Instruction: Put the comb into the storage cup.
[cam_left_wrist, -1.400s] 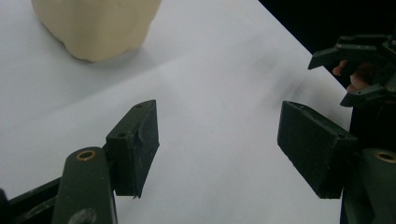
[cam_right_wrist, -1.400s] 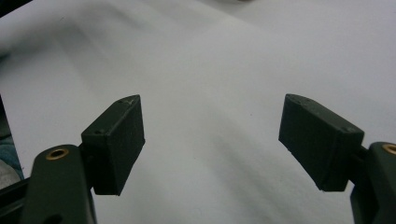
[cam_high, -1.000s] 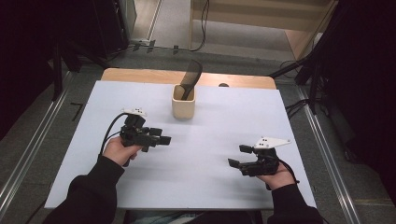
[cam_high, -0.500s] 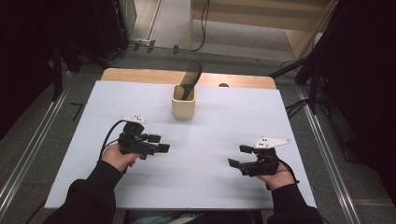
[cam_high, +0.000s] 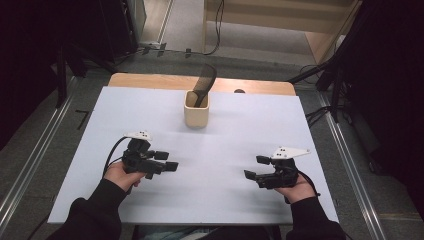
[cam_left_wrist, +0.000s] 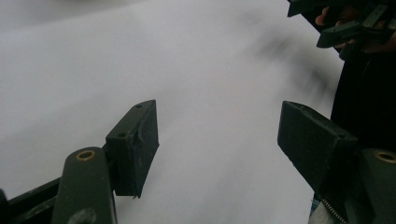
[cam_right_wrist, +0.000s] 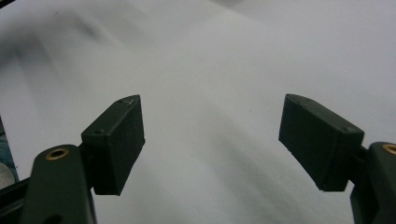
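Both grippers sit low over the white table (cam_high: 230, 200), and nothing is in either one. The left gripper (cam_high: 167, 161) is at the near left of the board, held in the person's left hand (cam_high: 120, 176), its jaws pointing across toward the right side. In the left gripper view (cam_left_wrist: 217, 140) those jaws stand wide apart, with bare white surface between them and no object touching the pads. Up in the top right corner of that same view, the other hand and its gripper are just in sight.

Over on the near right, the right gripper (cam_high: 256, 167) rests in the right hand (cam_high: 296, 189), grey three-cornered plate on top, jaws aimed leftward at its partner. The right gripper view (cam_right_wrist: 212, 140) tells the same story: jaws spread wide, plain white table between the pads, nothing gripped.

The two grippers face each other across a bare stretch of table, well apart.

And the thing nearest them: a small beige cup (cam_high: 196, 111) standing upright toward the far middle of the board, closer to the left gripper than the right, but apart from both. A dark utensil (cam_high: 204, 84) stands in it, leaning to the right and rising above the rim. Behind the white board, a strip of wooden tabletop (cam_high: 150, 80) shows along the far edge
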